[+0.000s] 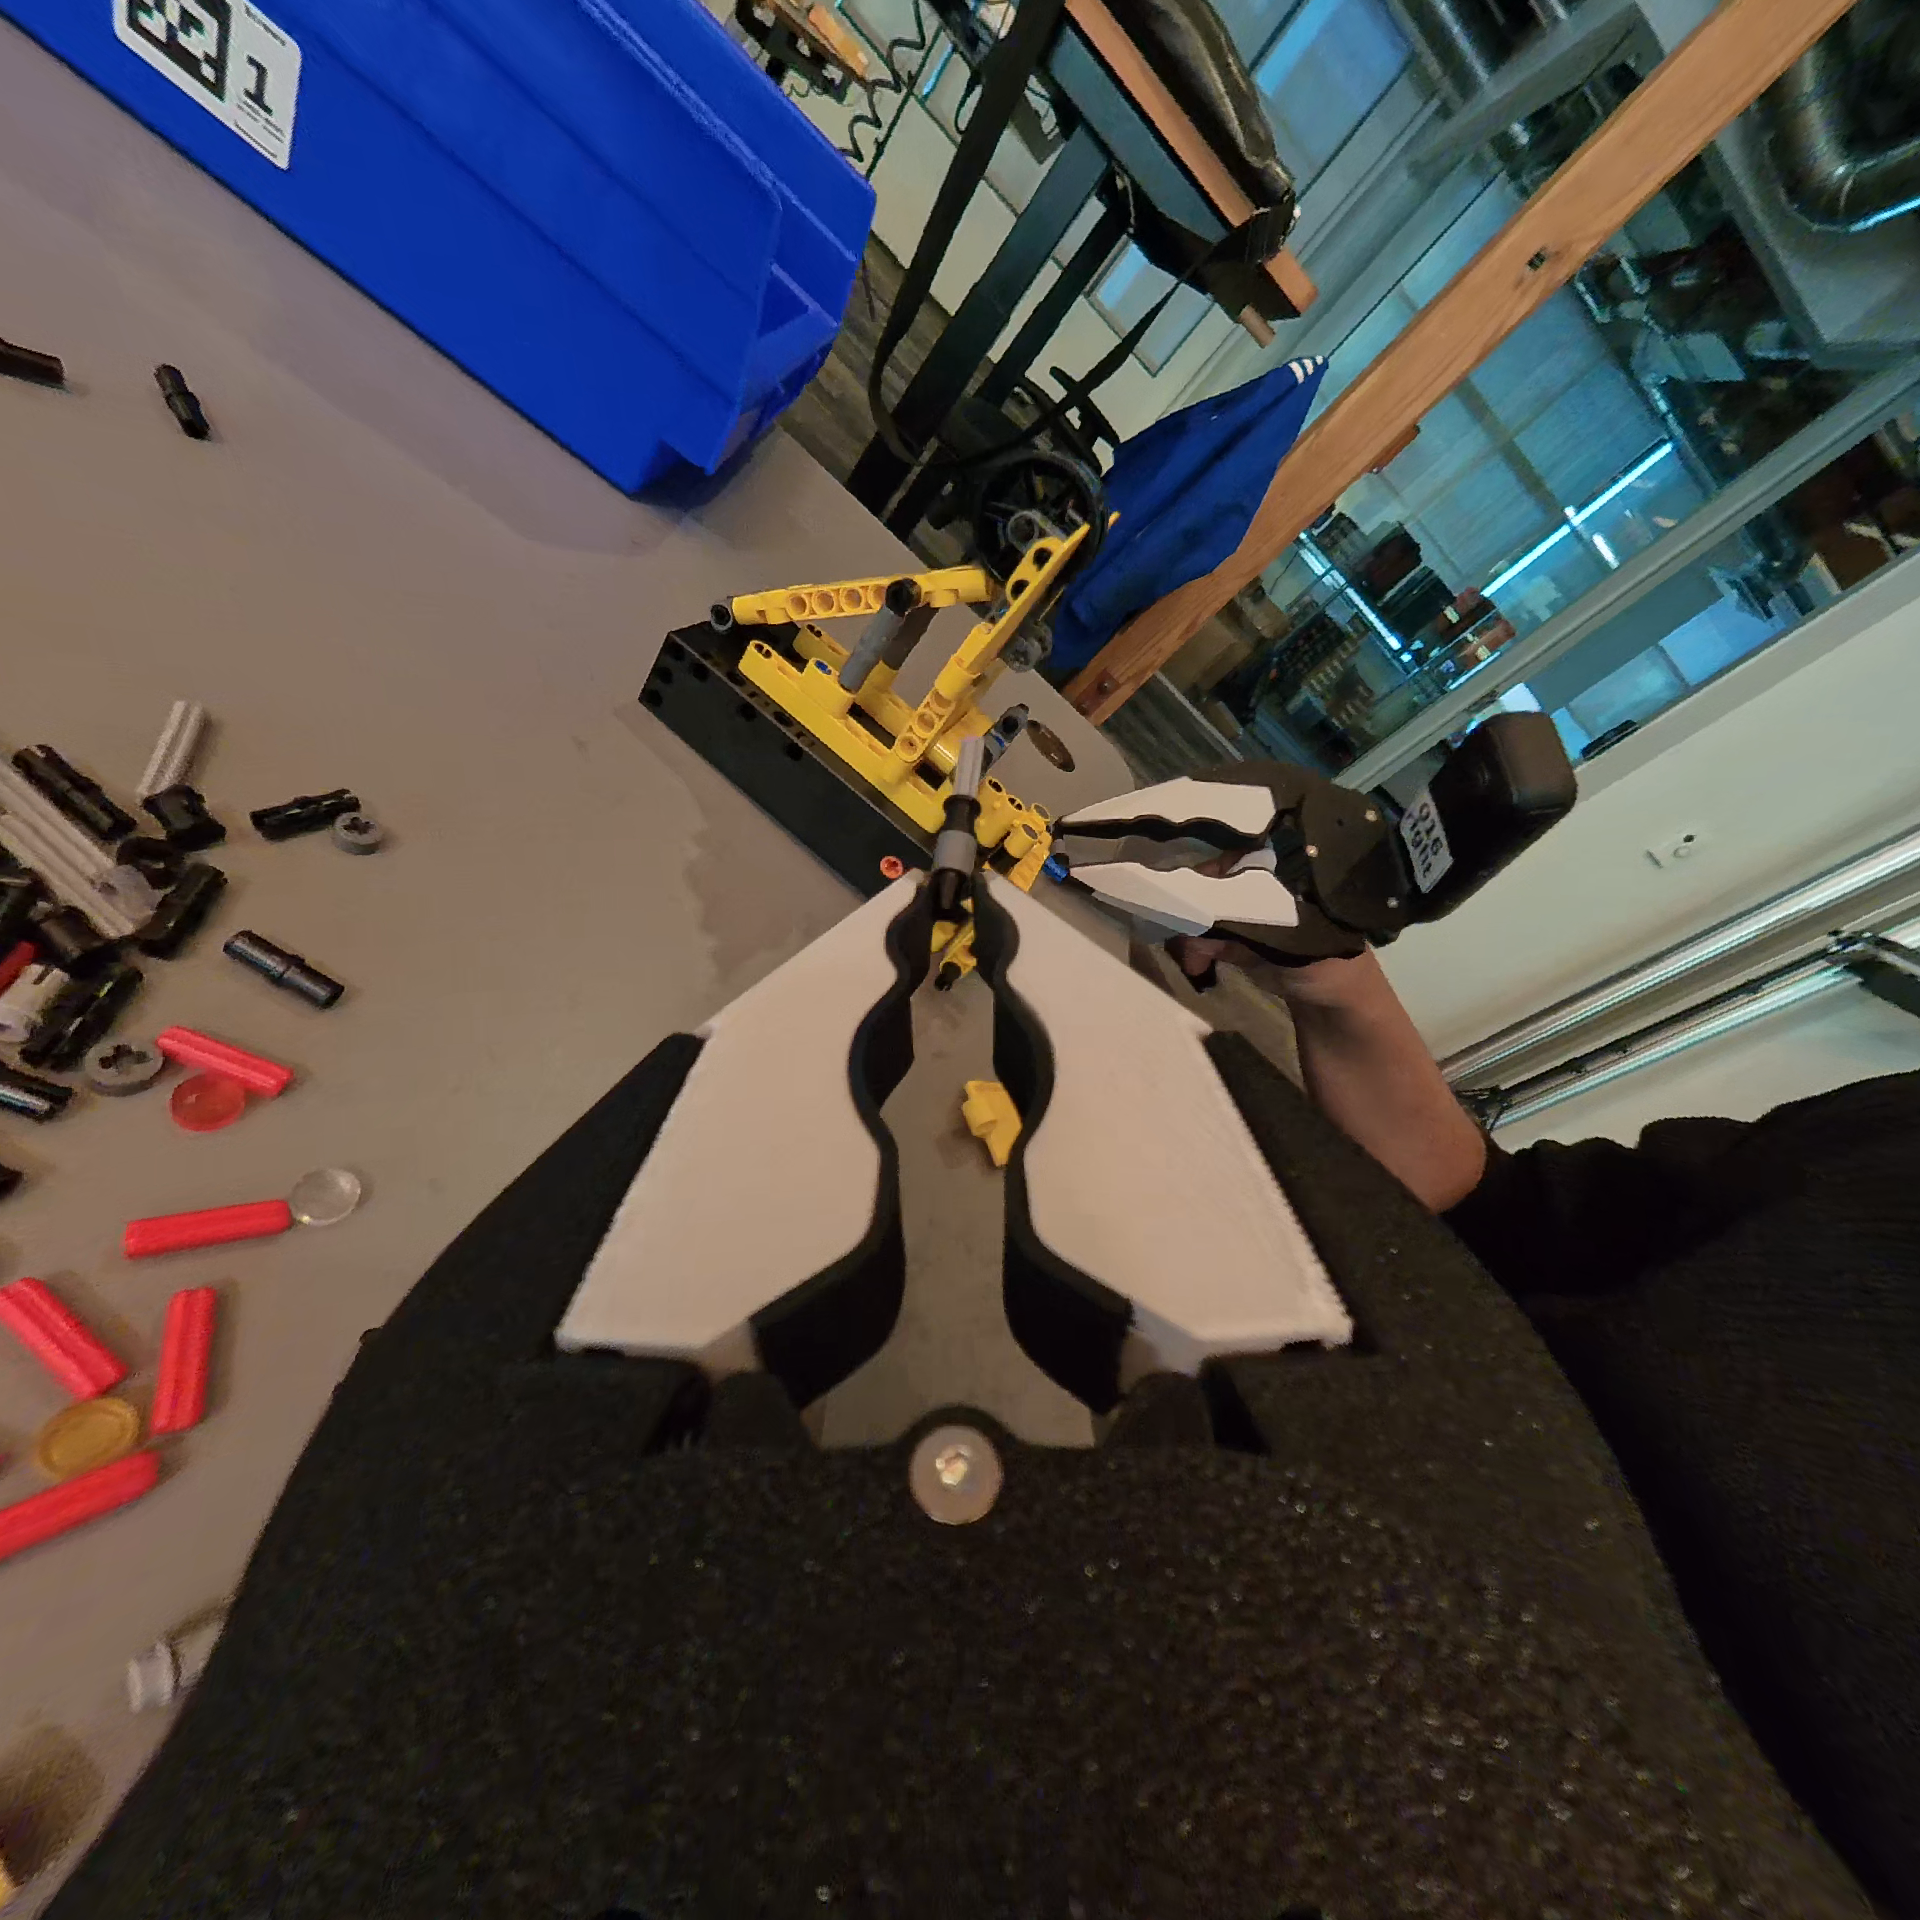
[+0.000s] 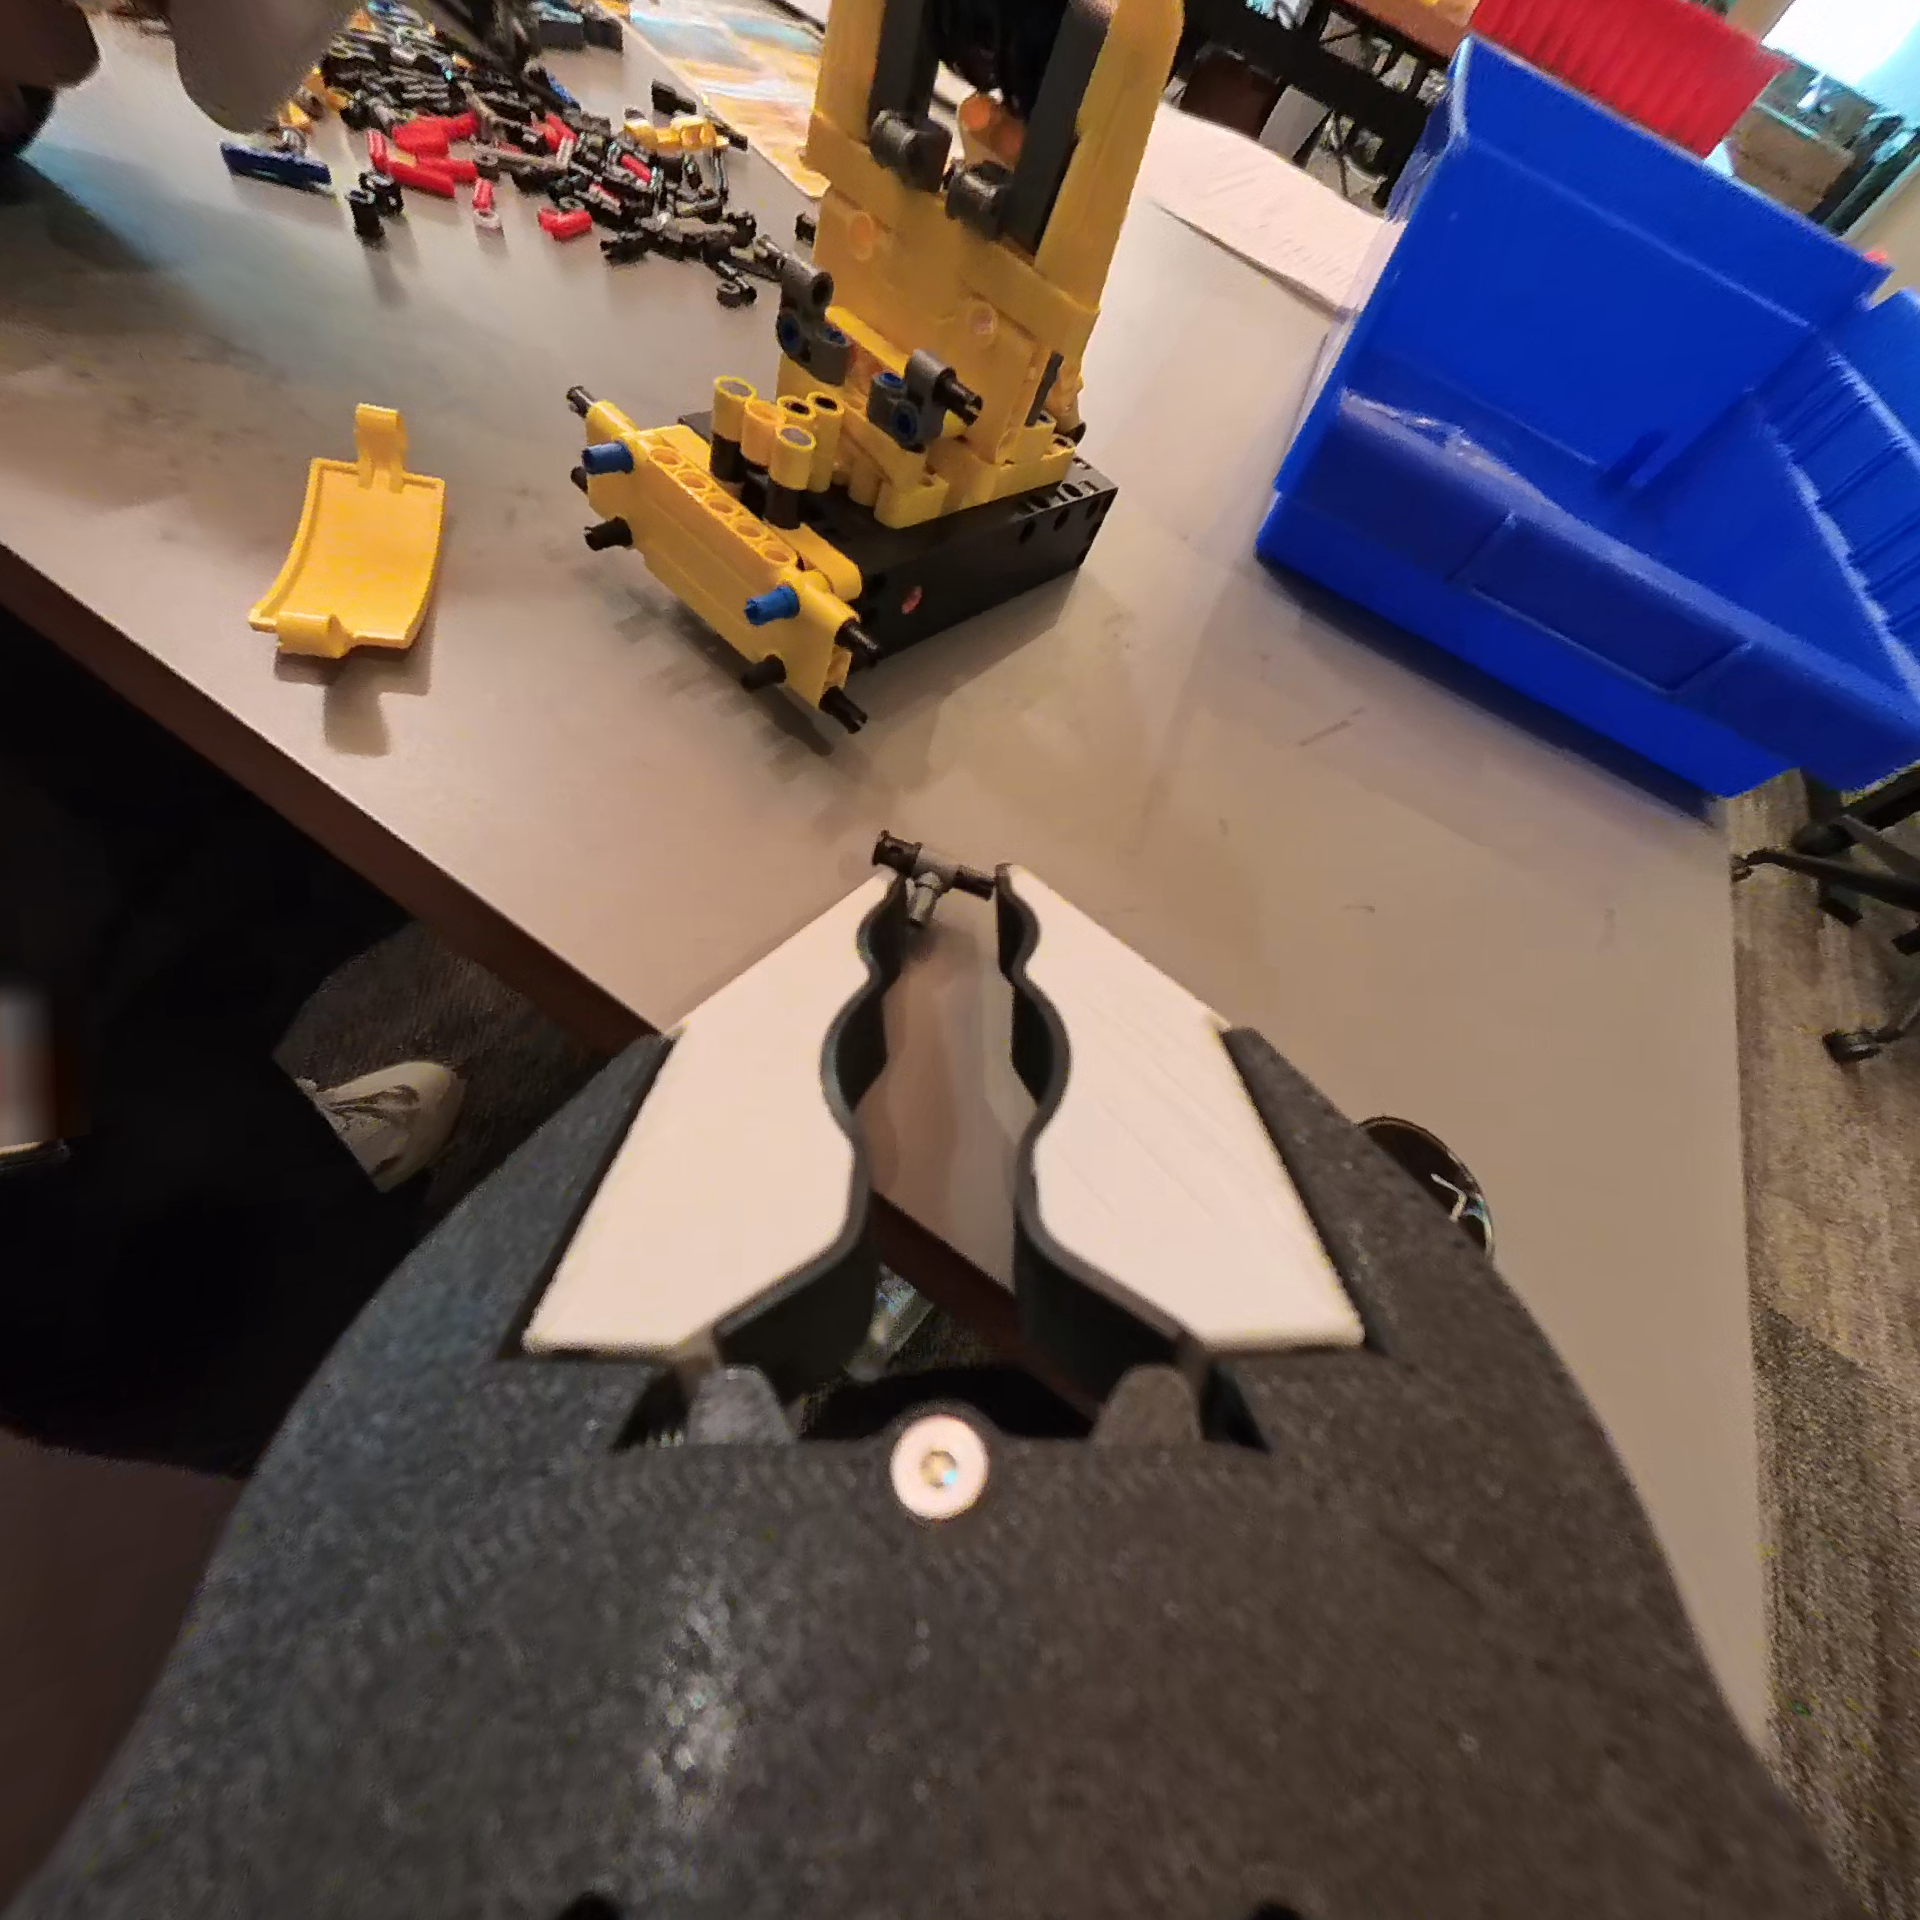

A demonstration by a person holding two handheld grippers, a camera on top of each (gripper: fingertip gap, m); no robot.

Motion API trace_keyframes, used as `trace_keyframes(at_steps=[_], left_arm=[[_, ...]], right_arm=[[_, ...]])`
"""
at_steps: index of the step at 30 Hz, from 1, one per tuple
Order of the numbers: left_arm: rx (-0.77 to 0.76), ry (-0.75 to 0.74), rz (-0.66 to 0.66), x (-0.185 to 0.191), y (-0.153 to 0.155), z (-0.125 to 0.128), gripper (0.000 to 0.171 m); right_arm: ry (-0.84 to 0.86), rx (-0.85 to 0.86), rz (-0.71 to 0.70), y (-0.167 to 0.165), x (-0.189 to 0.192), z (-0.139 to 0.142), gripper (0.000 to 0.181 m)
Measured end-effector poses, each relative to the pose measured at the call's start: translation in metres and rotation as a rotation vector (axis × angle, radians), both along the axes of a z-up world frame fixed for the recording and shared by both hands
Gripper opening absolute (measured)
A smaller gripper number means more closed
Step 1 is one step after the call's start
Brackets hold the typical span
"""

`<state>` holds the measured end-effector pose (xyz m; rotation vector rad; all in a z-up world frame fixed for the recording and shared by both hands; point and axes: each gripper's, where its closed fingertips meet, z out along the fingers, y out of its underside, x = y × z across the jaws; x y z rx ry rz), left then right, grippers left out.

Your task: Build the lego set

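A yellow and black brick model [image 1: 831, 686] stands on a black base on the grey table [image 1: 499, 582]. My left gripper [image 1: 951, 906] is shut on a thin grey and black rod [image 1: 958, 831] with a small yellow part below it; the rod lines up with the model's near end. My right gripper [image 2: 932, 883] is shut on a small black T-shaped connector [image 2: 923, 871], held above the table corner and short of the model [image 2: 914, 395]. The right gripper also shows in the left wrist view [image 1: 1058, 831], held by a hand, its tips beside the model.
Blue bins [image 1: 540, 208] [image 2: 1621, 468] stand beside the model. Loose red, black and grey parts [image 1: 156, 987] lie to the left. A yellow curved panel [image 2: 348, 551] lies near the table edge, and a small yellow piece [image 1: 987, 1117] lies under my left fingers.
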<state>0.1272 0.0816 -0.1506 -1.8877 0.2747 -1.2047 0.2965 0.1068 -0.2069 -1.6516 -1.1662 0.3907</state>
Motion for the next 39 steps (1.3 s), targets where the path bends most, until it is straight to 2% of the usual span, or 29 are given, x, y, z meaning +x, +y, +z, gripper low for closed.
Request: trace_keyframes(at_steps=[9,17,24,28,30,32,35,39], left_arm=[[0.022,-0.096,0.01,-0.007,0.002,0.01,0.006],[0.086,-0.166,0.047,-0.015,-0.003,0.022,0.006],[0.247,-0.099,0.128,-0.023,-0.011,0.037,0.006],[0.248,-0.114,0.141,-0.027,-0.011,0.038,0.006],[0.248,-0.112,0.14,-0.026,-0.011,0.038,0.006],[0.249,-0.105,0.138,-0.026,-0.011,0.038,0.006],[0.247,-0.104,0.135,-0.025,-0.011,0.038,0.006],[0.248,-0.107,0.138,-0.025,-0.01,0.038,0.006]], right_arm=[[0.043,-0.013,-0.009,0.001,0.001,0.003,0.013],[0.081,-0.1,0.027,0.0,-0.004,0.004,0.015],[0.174,-0.189,0.059,0.0,-0.013,0.01,0.014],[0.197,-0.211,0.062,0.0,-0.013,0.011,0.014],[0.205,-0.244,0.07,-0.001,-0.012,0.012,0.021],[0.245,-0.269,0.068,-0.002,-0.013,0.022,0.03],[0.357,-0.228,0.131,-0.015,-0.021,0.054,0.031],[0.345,-0.107,0.256,-0.048,-0.042,0.074,0.035]])
